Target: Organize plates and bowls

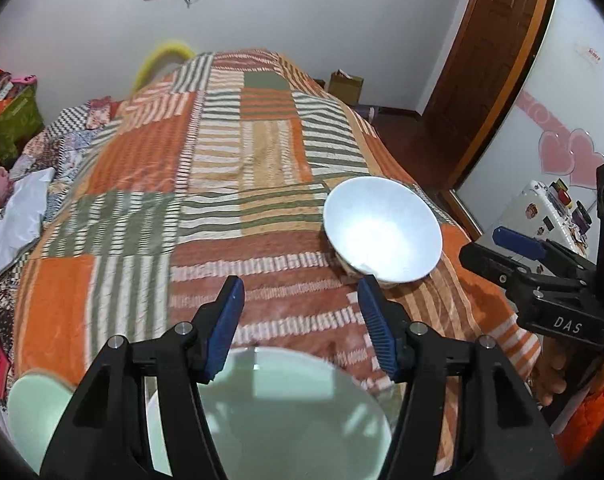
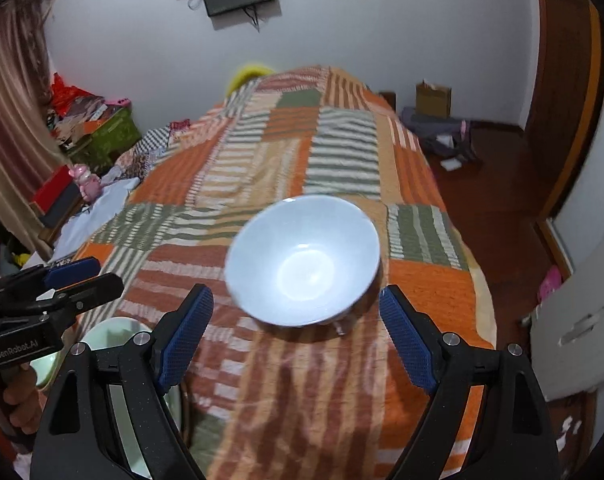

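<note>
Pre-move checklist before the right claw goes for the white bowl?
1. Right claw open, nothing between its pads: ok.
2. White bowl upright on the striped blanket, ahead of the right claw: ok.
3. White bowl empty: ok.
4. Left claw open and holding nothing: ok.
5. Left claw clear of the white bowl: ok, it hangs over the pale green bowl to the side.
6. Bowl steady on the soft blanket: cannot tell; it looks slightly tilted.
</note>
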### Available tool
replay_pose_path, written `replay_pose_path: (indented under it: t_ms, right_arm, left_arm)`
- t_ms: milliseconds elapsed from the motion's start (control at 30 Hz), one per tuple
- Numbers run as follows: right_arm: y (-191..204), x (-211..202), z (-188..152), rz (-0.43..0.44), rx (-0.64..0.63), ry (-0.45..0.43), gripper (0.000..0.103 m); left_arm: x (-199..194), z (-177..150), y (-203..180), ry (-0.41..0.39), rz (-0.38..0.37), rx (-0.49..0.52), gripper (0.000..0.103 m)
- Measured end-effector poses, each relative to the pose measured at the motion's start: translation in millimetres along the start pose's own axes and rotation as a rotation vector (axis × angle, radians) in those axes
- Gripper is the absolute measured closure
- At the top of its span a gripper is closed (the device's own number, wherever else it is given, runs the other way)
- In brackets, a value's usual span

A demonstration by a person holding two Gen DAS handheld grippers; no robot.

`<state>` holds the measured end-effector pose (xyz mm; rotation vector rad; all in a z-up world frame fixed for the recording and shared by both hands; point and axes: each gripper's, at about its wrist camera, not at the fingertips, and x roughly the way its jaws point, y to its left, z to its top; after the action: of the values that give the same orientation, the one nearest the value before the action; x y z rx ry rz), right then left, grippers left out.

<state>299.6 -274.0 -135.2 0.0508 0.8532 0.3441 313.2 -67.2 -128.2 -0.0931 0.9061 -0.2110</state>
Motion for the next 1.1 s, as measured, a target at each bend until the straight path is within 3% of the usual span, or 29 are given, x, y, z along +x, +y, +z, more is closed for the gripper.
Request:
replay_pose_path:
  t_ms: [233,367,433,500,633,1100]
  right_arm:
    - [-21,22,3,-0.016,-0.008,0.016,0.022]
    - [-32,38,6,0.011,0.018,0.042,0.042]
    - [-37,46,6,0.026,0.037,0.055,0.047]
    - [-40,53,6,0.041,0.041,0.073,0.059]
    - [-44,59,4,0.053,0.053,0.084,0.062]
    - [-54,79,4,0.084,0.081,0.132,0.081]
  left_arm:
    - [50,17,-12,0.066,-0.016,0.013,0.044]
    - [75,21,-14,0.101,-0.012,0.013,0.046]
    - [83,23,-15,0.114,-0.018,0.015,0.056]
    - [92,25,-16,0.128,-0.023,0.019,0.060]
    - [110,29,-16,0.155,-0.038,0.003,0.070]
    - [156,31,-31,0.230,-0.074,0.010,0.084]
